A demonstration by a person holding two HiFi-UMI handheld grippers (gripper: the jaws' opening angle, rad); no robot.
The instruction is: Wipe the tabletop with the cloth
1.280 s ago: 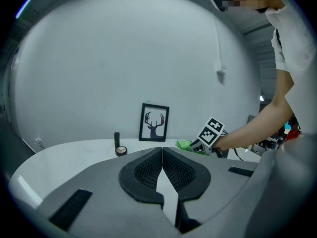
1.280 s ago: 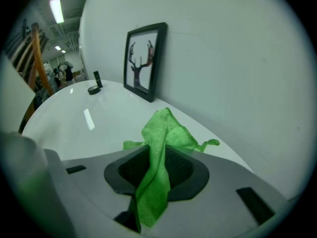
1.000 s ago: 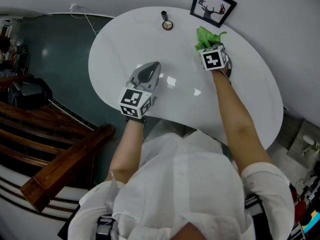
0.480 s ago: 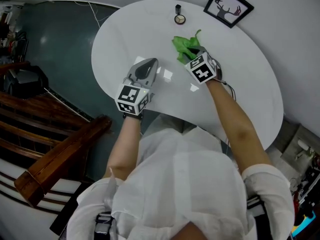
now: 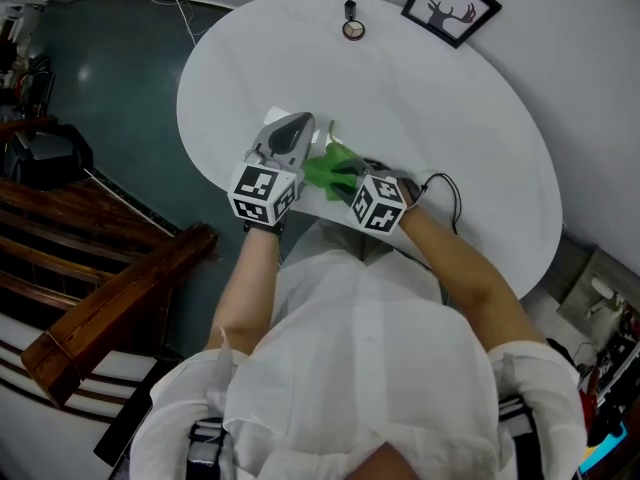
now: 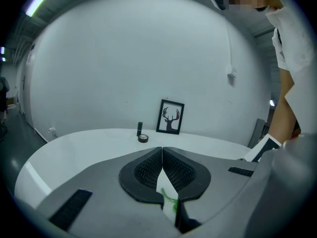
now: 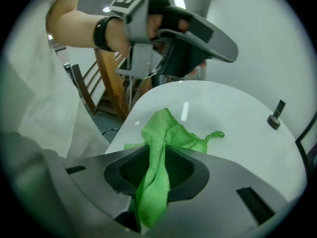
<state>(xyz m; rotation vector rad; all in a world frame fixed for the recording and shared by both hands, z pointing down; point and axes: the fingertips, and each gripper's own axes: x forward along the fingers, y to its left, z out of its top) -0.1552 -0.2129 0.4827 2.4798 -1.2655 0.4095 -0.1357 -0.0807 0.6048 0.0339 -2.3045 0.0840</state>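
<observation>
- head view: round white tabletop (image 5: 470, 138) against a pale wall. framed deer picture (image 5: 450, 6) propped at the far rim, small round object (image 5: 351, 31) and dark cylinder (image 5: 350, 9) near it, the two just beside each other.
- left gripper (image 5: 298, 121) over the near-left part of the tabletop, pointing away from the person. right gripper (image 5: 338, 173) just beside it, pointing left toward it.
- green cloth (image 5: 322, 167) bunched between the two grippers, close to the tabletop's near edge, sticking out of the right gripper's front.
- black cable (image 5: 444, 182) looping on the tabletop behind the right gripper. dark wooden furniture (image 5: 120, 308) on the floor off to the left.
- left gripper view: jaws pressed together at the tips, nothing gripped. only a thin wedge of gap lower down, with white tabletop and a fleck of green showing through. deer picture, round object and cylinder ahead at the far rim.
- right gripper view: jaws closed on the cloth, a thick fold pinched between the pads. rest of the cloth fanned out in front, lying on the tabletop near its edge. left gripper up ahead, above the tabletop. wooden furniture beyond the edge.
</observation>
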